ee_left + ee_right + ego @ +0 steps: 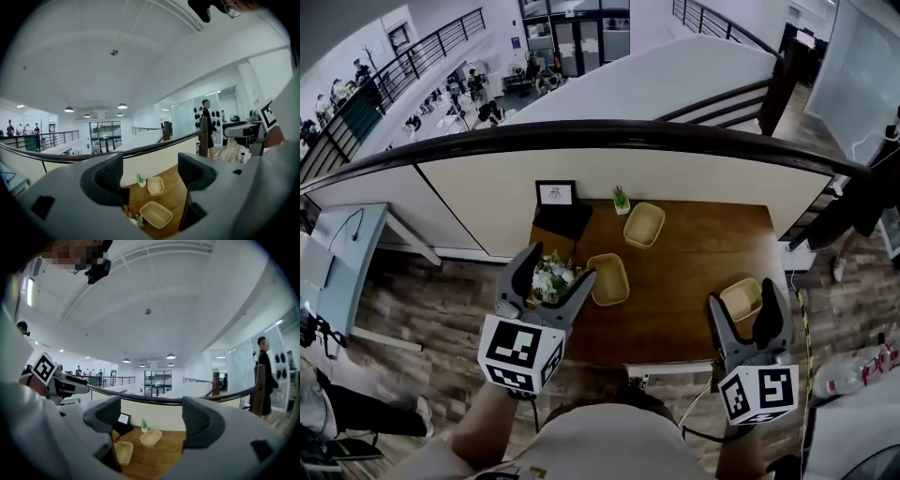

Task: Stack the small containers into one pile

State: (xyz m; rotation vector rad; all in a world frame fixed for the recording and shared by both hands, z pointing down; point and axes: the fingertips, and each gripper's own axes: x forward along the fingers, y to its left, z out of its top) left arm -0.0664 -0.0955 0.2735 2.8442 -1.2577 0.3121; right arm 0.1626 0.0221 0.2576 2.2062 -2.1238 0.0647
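Note:
Three shallow beige containers lie apart on a brown wooden table (694,253): a far container (644,224) by the plant, a middle container (608,278), and a right container (742,298) near the table's right front. My left gripper (555,267) is held above the table's front left, open and empty. My right gripper (744,300) hovers over the front right, open and empty too. The left gripper view looks between the left gripper (150,171) jaws at the far container (156,185) and middle container (156,214). Past the right gripper (150,416) I see the far container (151,438) and middle container (123,451).
A small potted plant (621,200) and a framed card on a black stand (556,195) stand at the table's back. A bunch of flowers (551,279) lies at the front left. A curved black railing (609,133) runs behind. A person (206,123) stands far right.

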